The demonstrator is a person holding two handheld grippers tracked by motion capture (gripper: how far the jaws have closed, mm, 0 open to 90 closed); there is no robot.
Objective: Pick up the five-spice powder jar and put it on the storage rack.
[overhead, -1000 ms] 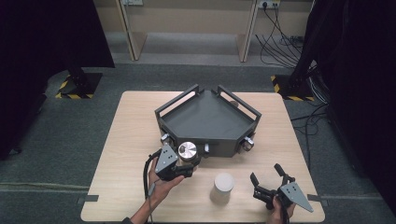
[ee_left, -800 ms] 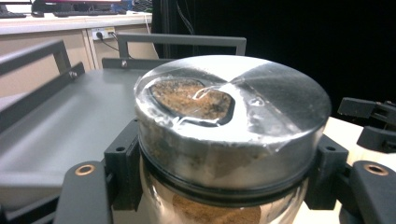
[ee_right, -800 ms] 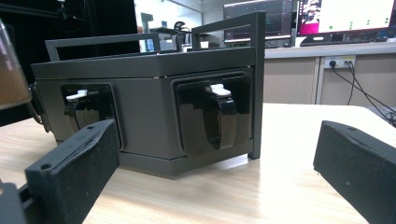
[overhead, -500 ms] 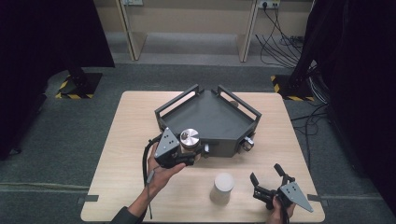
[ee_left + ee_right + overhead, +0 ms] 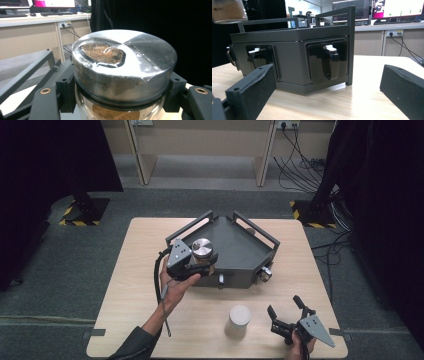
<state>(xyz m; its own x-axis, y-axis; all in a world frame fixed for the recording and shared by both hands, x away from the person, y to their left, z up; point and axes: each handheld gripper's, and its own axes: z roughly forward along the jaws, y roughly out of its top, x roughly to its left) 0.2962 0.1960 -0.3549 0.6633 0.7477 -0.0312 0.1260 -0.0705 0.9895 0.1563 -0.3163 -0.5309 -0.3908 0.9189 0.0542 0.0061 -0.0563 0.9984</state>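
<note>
A glass jar [image 5: 202, 249] with a silver metal lid and brown powder inside is held up by my left gripper [image 5: 200, 266], which is shut on its body just under the lid. It hangs over the front-left edge of a dark grey angular box [image 5: 235, 247] with rail handles. In the left gripper view the jar [image 5: 122, 67] sits between the black jaws of my left gripper [image 5: 120, 102]. My right gripper [image 5: 283, 306] rests open near the table's front right, and the right gripper view has it [image 5: 329, 95] facing the box's latched front [image 5: 292, 50] with the jar [image 5: 229, 11] at top left.
A white cylinder [image 5: 238, 320] stands on the wooden table [image 5: 140, 270] between the two hands. The box's front panels carry black strap latches [image 5: 329, 62]. Cables [image 5: 305, 165] lie on the floor at the far right.
My left gripper has carried the jar up and away from the table's front, to the box's front-left edge. The right gripper has stayed put.
</note>
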